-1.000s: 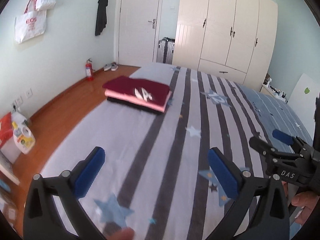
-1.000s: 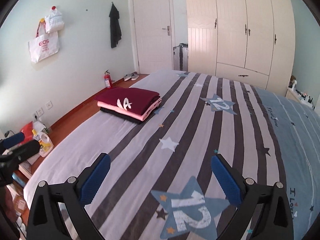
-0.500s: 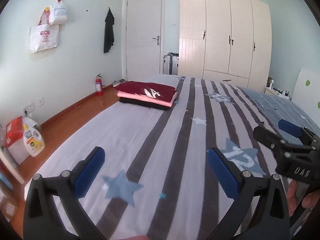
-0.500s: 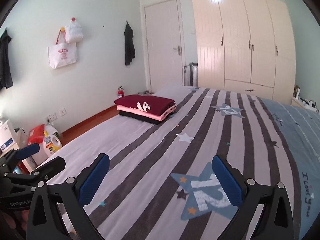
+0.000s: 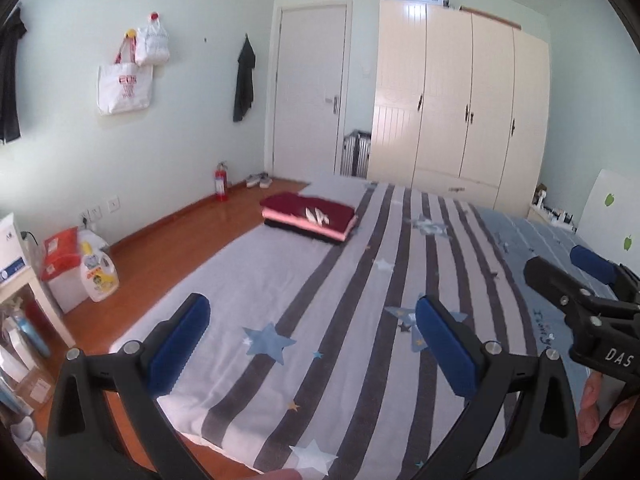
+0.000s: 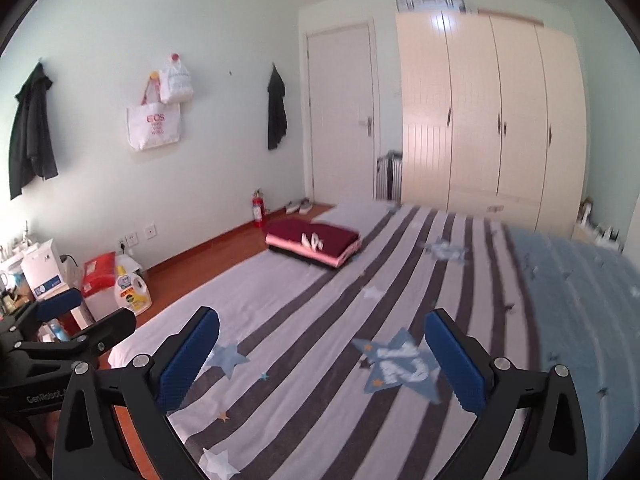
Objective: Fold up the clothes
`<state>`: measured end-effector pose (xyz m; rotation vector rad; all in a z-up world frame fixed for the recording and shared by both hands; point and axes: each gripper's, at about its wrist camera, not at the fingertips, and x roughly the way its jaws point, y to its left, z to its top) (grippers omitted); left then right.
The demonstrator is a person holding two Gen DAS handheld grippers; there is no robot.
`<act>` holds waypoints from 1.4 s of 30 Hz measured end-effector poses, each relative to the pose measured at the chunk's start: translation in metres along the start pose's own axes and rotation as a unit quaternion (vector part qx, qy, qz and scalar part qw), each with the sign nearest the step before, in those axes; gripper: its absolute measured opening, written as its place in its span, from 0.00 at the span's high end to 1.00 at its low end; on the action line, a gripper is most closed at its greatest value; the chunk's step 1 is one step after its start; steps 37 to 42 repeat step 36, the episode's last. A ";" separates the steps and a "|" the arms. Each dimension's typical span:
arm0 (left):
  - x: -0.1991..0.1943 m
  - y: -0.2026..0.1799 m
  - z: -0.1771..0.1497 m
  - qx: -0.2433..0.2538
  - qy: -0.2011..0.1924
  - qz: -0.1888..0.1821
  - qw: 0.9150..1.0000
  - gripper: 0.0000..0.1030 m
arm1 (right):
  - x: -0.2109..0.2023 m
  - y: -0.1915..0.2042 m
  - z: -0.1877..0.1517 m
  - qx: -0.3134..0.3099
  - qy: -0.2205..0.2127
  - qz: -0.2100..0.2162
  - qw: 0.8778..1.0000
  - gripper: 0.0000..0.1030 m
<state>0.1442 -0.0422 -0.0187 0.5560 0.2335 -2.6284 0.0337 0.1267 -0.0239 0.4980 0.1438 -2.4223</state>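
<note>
A stack of folded clothes, maroon on top, then pink, then black, lies at the far left edge of the striped bed; it also shows in the right wrist view. My left gripper is open and empty, well short of the stack above the near end of the bed. My right gripper is open and empty too, and shows at the right of the left wrist view. The left gripper shows at the left edge of the right wrist view.
Wooden floor lies left of the bed, with a detergent bottle, a red pack and a white side table. A fire extinguisher stands by the wall. A wardrobe and a door are beyond the bed.
Both grippers have drawn back and tilted up from the bed, so the folded stack looks smaller and farther. More wall and floor come into view. Both stay open and empty.
</note>
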 end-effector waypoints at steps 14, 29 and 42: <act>-0.032 -0.006 0.018 0.008 -0.028 0.009 1.000 0.01 | -0.036 -0.002 0.018 0.005 -0.017 -0.002 1.000 0.01; -0.024 0.006 0.016 0.002 -0.019 0.005 1.000 0.01 | -0.018 0.007 0.006 0.014 -0.005 -0.001 1.000 0.01; -0.025 0.011 0.016 0.002 -0.025 0.003 1.000 0.01 | -0.019 0.009 0.006 0.013 -0.006 0.003 1.000 0.01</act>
